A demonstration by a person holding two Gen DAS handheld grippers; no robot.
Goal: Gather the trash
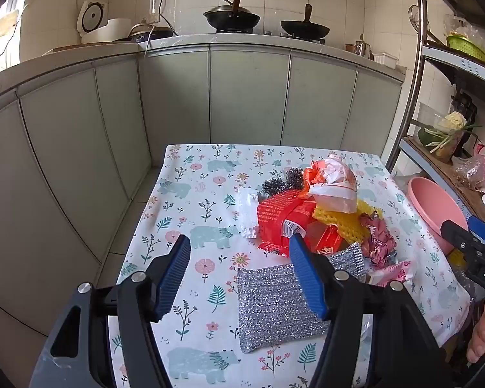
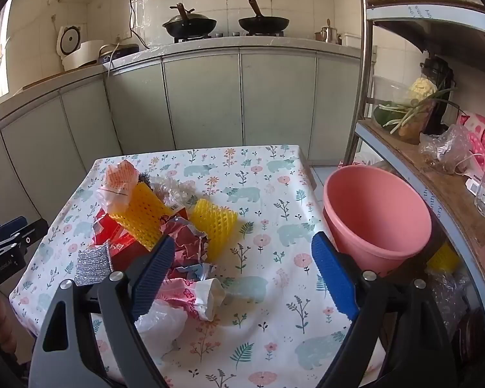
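A heap of trash lies on the flower-print table (image 1: pixel 197 200): a red wrapper (image 1: pixel 281 216), an orange-white plastic bag (image 1: pixel 333 184), yellow foam nets (image 2: pixel 215 223), crumpled maroon foil (image 2: pixel 187 245), a crushed paper cup (image 2: pixel 207 297) and a clear bag (image 2: pixel 160 321). A silver scouring pad (image 1: pixel 271 304) lies flat near my left gripper (image 1: pixel 239 278), which is open and empty above the table. My right gripper (image 2: pixel 242 274) is open and empty, just right of the heap. A pink bucket (image 2: pixel 375 216) stands at the table's right edge.
Steel wool balls (image 1: pixel 284 181) sit behind the heap. A second silver pad (image 2: pixel 92 263) lies by the red wrapper. Grey kitchen cabinets (image 1: pixel 242 97) stand behind the table. A metal shelf rack (image 2: pixel 436 148) with vegetables, bags and a glass is on the right.
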